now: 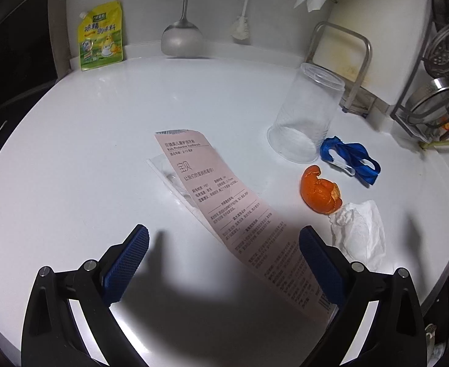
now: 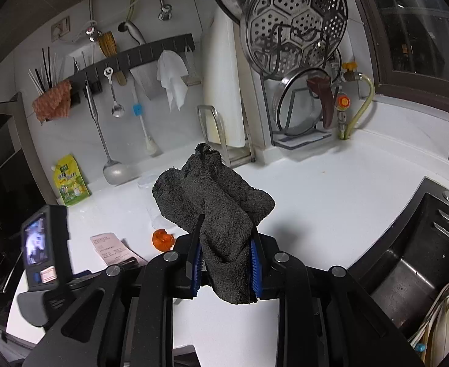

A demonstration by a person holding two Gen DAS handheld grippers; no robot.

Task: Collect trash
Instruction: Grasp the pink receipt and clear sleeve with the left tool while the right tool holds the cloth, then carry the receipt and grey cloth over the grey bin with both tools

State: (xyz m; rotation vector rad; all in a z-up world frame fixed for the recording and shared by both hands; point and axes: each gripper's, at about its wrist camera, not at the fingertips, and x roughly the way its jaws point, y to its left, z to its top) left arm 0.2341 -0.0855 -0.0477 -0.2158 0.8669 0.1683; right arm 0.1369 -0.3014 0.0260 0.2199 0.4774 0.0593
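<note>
Pink leaflet (image 1: 239, 214): thin, floppy paper lying mid-frame on the white table (image 1: 71, 153); I'd pinch its near end.
Left hand-held gripper (image 1: 224, 263): my jaws stand apart over that end.
Orange peel (image 1: 320, 192): light, curled, right of centre.
Right hand-held gripper (image 2: 226, 266): clamped on a soft grey cloth (image 2: 212, 195).

The left wrist camera looks steeply down on the white desk (image 1: 71, 153) from close above, with the orange peel (image 1: 320, 191) to the right of its centre. The right wrist camera sits higher and looks more level, toward the back wall, so the orange peel (image 2: 163, 239) appears small and low in its view. Both views share the peel, the pink paper slip (image 1: 233, 211) left of it, and the yellow pouch (image 1: 100, 36) far behind it.
</note>
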